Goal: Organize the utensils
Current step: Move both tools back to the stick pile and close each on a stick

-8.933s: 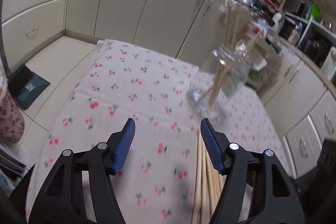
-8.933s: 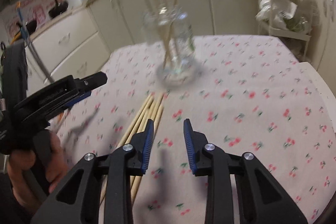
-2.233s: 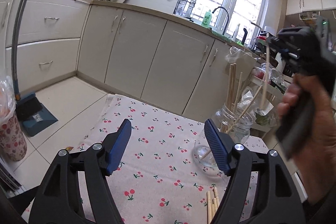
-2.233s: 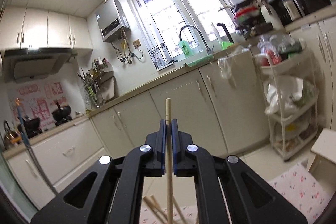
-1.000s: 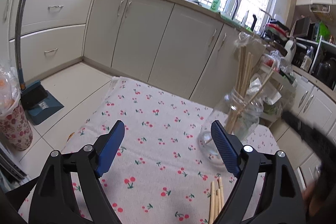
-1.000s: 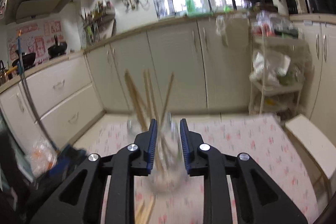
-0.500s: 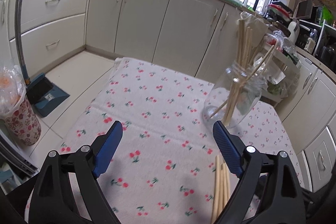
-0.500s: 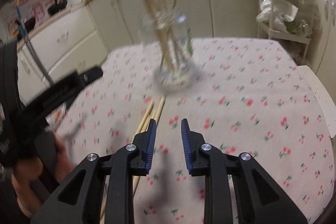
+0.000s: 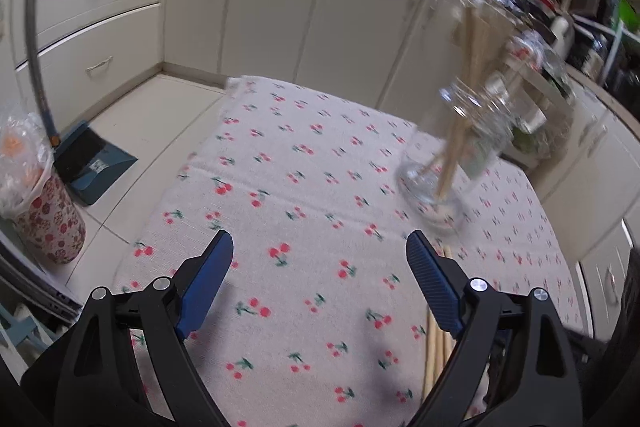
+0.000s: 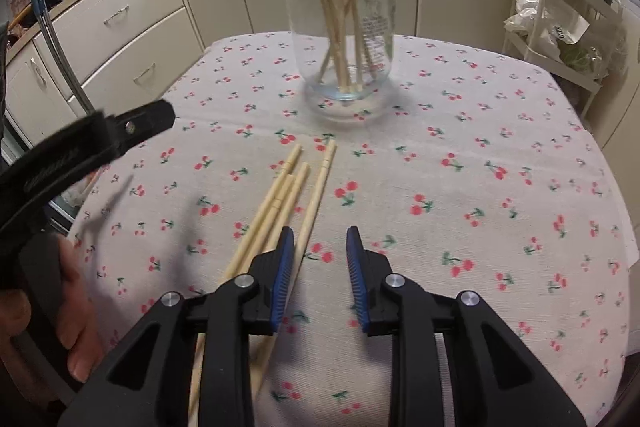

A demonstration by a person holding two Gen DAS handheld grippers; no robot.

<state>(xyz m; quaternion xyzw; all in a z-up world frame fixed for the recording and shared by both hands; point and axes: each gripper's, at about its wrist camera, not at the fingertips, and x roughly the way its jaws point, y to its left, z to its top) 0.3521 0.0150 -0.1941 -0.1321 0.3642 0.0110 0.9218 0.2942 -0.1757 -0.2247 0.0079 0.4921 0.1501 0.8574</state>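
The left gripper (image 9: 318, 281) hangs over the cherry-print tablecloth (image 9: 312, 195) with its jaws spread wide and nothing between them. Ahead of it and to its right stands the glass jar (image 9: 460, 151), upright but blurred, with chopsticks leaning in it. Just under its right finger lie the loose chopsticks (image 9: 436, 351), partly hidden.

In the right wrist view, the right gripper (image 10: 320, 269) is parted a little, its pads touching nothing. Four loose chopsticks (image 10: 288, 195) lie flat, side by side, just ahead and left of its left finger, their long axes running away from the gripper with the far ends toward the jar (image 10: 342, 43). Inside the jar about six chopsticks (image 10: 338, 27) stand steeply, fanned outward; the exact count is unclear. At far left a hand (image 10: 76, 311) holds the other gripper.
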